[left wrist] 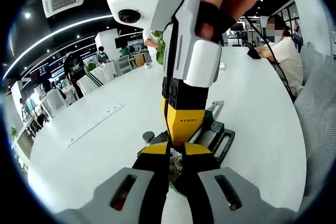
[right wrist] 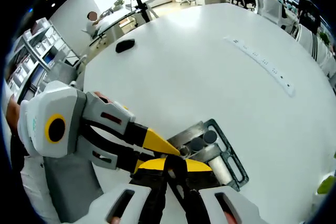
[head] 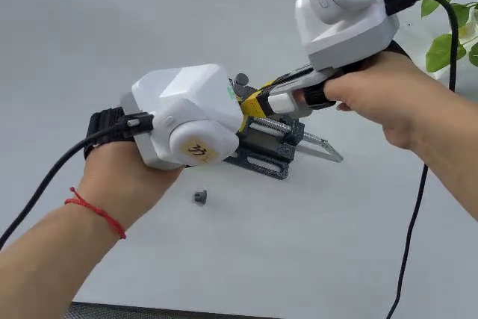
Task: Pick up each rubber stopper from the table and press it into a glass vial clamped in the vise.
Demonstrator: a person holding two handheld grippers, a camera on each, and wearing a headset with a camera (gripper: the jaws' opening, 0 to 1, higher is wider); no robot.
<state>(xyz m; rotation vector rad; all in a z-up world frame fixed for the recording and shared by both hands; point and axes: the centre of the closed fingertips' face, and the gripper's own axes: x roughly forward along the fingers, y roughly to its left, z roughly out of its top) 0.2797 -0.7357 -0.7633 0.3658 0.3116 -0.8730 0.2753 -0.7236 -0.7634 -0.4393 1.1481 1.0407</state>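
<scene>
Two grippers crowd the black vise on the white table. One grey rubber stopper lies loose on the near side of the left gripper's fingers, apart from the vise. Those fingers are narrow. The right gripper's yellow tip comes down right at them and hides the gap, so I cannot tell whether they pinch anything. A second stopper sits just left of them. The right gripper's fingers are also narrow, nearly touching; what they hold, if anything, I cannot tell. Just past them two dark round tops stand in the vise. A power strip lies well beyond, and green leaves show far right.
</scene>
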